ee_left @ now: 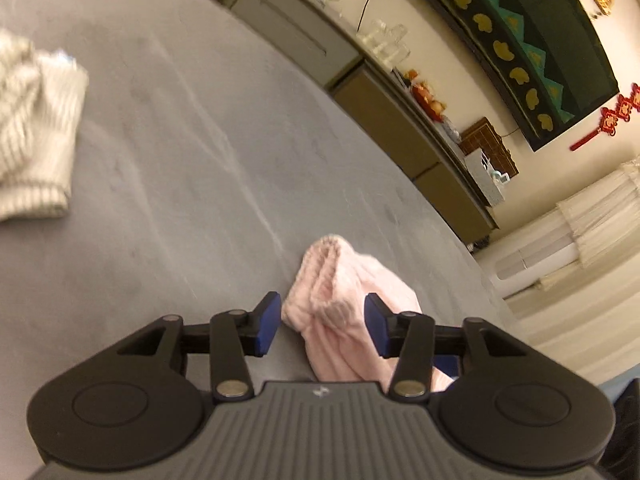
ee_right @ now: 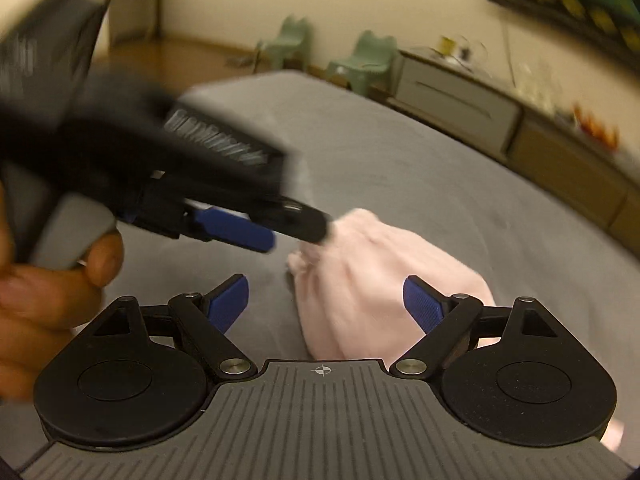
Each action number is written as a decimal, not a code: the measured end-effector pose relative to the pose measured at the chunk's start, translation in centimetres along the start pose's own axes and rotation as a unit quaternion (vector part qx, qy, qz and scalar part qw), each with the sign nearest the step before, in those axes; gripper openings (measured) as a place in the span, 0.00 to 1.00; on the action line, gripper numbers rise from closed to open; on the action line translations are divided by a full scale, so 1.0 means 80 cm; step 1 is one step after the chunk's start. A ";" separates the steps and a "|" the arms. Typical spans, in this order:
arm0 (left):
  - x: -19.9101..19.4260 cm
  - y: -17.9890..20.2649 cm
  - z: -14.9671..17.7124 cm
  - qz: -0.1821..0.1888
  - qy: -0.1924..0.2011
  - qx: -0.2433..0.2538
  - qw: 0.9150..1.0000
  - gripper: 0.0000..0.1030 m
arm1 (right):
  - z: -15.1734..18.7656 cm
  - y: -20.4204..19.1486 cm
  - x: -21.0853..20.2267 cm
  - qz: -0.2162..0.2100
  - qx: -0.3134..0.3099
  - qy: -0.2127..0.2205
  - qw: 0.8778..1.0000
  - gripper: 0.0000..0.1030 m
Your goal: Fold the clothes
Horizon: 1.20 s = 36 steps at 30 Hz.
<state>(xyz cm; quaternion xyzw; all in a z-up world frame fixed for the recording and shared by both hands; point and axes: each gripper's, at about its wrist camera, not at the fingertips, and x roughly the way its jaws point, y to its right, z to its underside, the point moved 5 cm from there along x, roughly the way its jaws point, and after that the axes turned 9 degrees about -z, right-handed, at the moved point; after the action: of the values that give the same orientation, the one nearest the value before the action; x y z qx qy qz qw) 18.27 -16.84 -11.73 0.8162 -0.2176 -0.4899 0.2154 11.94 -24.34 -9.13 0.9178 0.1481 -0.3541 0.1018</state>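
On the grey bed sheet lies a small pink fleece garment, bunched in a soft heap near the bed's edge. The left gripper stands with its jaws apart around the ribbed cuff, not pressing it. The right gripper is also spread wide over the same heap and holds nothing. I think the fabric is light, limp and a little fluffy, so it is better to pinch a hem or the cuff. A striped white garment lies well apart.
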 end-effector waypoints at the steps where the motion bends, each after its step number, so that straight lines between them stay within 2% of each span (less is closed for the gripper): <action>1: 0.004 -0.003 0.001 0.004 -0.007 -0.006 1.000 0.51 | -0.001 -0.005 0.012 0.011 -0.020 -0.008 1.000 0.78; 4: 0.011 -0.012 -0.001 0.017 -0.019 -0.029 0.999 0.56 | 0.001 -0.002 0.024 0.029 -0.029 -0.010 0.999 0.45; 5: 0.012 -0.014 -0.003 0.025 -0.020 -0.038 0.999 0.60 | 0.001 0.005 0.022 0.034 -0.018 -0.006 0.999 0.23; 6: 0.013 -0.016 -0.005 0.033 -0.022 -0.048 0.998 0.64 | 0.001 0.012 0.016 0.037 -0.001 0.005 0.999 0.17; 8: 0.018 -0.015 -0.007 0.047 -0.024 -0.059 0.997 0.74 | 0.001 0.028 0.004 0.036 0.035 0.025 0.998 0.14; 9: 0.021 -0.013 -0.007 0.054 -0.026 -0.062 0.996 0.75 | 0.001 0.036 -0.002 0.033 0.054 0.034 0.997 0.12; 13: 0.034 0.005 -0.003 0.090 -0.030 -0.053 0.994 0.84 | 0.000 0.052 -0.021 -0.013 0.114 0.062 0.992 0.11; 15: 0.042 0.012 -0.001 0.075 -0.026 -0.029 0.996 0.83 | 0.003 0.053 -0.026 -0.036 0.129 0.064 0.989 0.11; 16: 0.045 0.016 0.000 0.067 -0.024 -0.017 0.997 0.65 | 0.005 0.052 -0.027 -0.045 0.133 0.061 0.988 0.11; 17: 0.049 0.020 0.001 0.059 -0.023 -0.006 0.998 0.22 | 0.009 0.051 -0.026 -0.051 0.131 0.052 0.989 0.11; 19: 0.057 0.028 0.002 0.043 -0.019 0.018 0.999 0.17 | 0.021 0.056 -0.032 -0.078 0.134 0.030 0.987 0.26; 21: 0.057 0.034 0.003 0.029 -0.012 0.032 0.999 0.16 | 0.033 0.067 -0.045 -0.107 0.144 0.013 0.984 0.53; 23: 0.049 0.042 0.002 0.016 0.006 0.053 0.998 0.16 | 0.043 0.096 -0.080 -0.108 0.179 0.045 0.977 0.54; 25: 0.041 0.062 0.012 0.011 0.026 0.093 0.995 0.16 | 0.052 0.132 -0.101 -0.069 0.227 0.066 0.969 0.52; 27: 0.033 0.088 0.030 0.010 0.043 0.144 0.989 0.16 | 0.061 0.161 -0.091 -0.018 0.251 0.045 0.967 0.36; 29: 0.025 0.114 0.047 0.009 0.061 0.194 0.979 0.16 | 0.075 0.169 -0.056 -0.013 0.241 -0.006 0.970 0.33; 30: 0.021 0.128 0.056 0.009 0.069 0.219 0.973 0.16 | 0.075 0.169 -0.048 -0.002 0.208 0.000 0.978 0.28; 31: 0.017 0.141 0.065 0.008 0.078 0.243 0.967 0.16 | 0.072 0.174 -0.042 -0.002 0.199 -0.010 0.980 0.28; 34: 0.005 0.181 0.091 0.007 0.104 0.316 0.943 0.16 | 0.074 0.216 -0.057 -0.047 0.328 0.001 0.943 0.31; 35: 0.001 0.194 0.100 0.006 0.112 0.340 0.934 0.17 | 0.081 0.233 -0.073 -0.055 0.369 0.026 0.927 0.38; 36: -0.003 0.207 0.109 0.006 0.120 0.364 0.924 0.17 | 0.092 0.249 -0.089 -0.060 0.408 0.047 0.910 0.51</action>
<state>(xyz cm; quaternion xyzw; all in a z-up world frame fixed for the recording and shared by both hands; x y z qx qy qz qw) 7.97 -31.37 -5.90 0.8900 -0.3581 -0.2738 -0.0691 9.19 -46.53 -8.02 0.8843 0.0500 -0.3458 -0.3096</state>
